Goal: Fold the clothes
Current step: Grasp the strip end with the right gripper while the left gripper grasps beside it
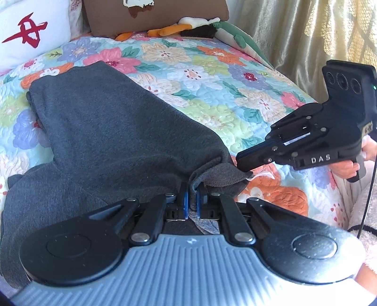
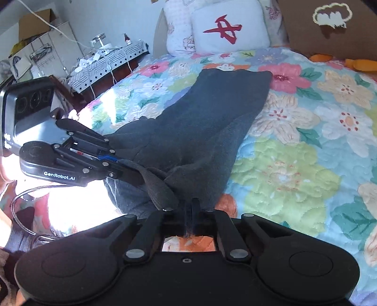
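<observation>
A dark grey garment point(image 1: 99, 131) lies stretched along the floral quilt, its far end toward the pillows. My left gripper point(image 1: 192, 200) is shut on the garment's near hem, with cloth pinched between its blue pads. My right gripper point(image 1: 242, 162) reaches in from the right and touches the same hem beside it. In the right wrist view the garment point(image 2: 212, 122) runs away from my right gripper point(image 2: 192, 207), whose fingers are closed on the near grey edge. The left gripper point(image 2: 122, 162) shows there at the left, clamped on a fold of the cloth.
The floral quilt point(image 1: 212, 89) covers the bed. A white pillow with a red mark point(image 2: 229, 28) and a brown cushion point(image 1: 153, 14) sit at the head. Plush toys point(image 1: 188, 28) lie by the curtain point(image 1: 306, 35). A cluttered bedside table point(image 2: 106, 61) stands to the left.
</observation>
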{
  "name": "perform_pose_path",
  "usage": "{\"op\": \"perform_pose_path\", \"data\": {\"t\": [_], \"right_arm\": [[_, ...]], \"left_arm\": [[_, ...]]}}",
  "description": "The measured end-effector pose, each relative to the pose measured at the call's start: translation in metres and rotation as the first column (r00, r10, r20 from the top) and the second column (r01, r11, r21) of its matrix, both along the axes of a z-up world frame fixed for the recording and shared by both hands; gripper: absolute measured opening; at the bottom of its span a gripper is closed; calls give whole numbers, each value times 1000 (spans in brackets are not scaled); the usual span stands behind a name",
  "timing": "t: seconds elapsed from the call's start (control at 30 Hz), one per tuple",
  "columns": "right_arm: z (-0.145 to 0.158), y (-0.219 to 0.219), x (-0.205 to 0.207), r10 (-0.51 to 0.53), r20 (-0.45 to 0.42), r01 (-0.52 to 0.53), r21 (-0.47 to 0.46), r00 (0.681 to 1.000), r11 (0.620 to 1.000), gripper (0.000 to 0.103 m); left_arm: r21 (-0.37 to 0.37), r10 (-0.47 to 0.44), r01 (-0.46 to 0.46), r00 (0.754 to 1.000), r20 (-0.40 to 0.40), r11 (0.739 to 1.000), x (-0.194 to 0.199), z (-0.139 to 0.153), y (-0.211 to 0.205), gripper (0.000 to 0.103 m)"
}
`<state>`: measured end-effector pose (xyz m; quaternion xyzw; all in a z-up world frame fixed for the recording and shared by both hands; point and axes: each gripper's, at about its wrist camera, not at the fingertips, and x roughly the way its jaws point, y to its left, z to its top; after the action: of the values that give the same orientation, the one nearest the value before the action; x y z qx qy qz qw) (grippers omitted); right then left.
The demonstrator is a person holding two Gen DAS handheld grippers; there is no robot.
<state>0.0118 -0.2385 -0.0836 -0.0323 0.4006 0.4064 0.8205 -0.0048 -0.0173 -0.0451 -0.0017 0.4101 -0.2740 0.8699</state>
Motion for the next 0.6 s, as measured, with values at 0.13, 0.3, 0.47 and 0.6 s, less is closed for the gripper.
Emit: {"op": "perform_pose_path", "data": {"t": [0.13, 0.3, 0.47, 0.6], "right_arm": [[-6, 17, -3, 99, -3, -99, -72, 995, 993, 11], [-11, 33, -15, 179, 45, -168, -182, 983, 969, 18], [-2, 42, -24, 197, 165, -142, -294, 966, 945, 29], [0, 46, -20, 286, 162, -213, -362, 944, 907, 29]], "left_arm": [[2, -2, 2, 1000, -14, 1000, 3, -3, 1, 6], [-6, -3, 3, 999, -48, 1000, 6, -10, 2, 6], [2, 4, -4, 998, -59, 1000, 5, -13, 6, 6], [-4, 2, -2, 998, -64, 1000, 7, -13, 10, 6]]}}
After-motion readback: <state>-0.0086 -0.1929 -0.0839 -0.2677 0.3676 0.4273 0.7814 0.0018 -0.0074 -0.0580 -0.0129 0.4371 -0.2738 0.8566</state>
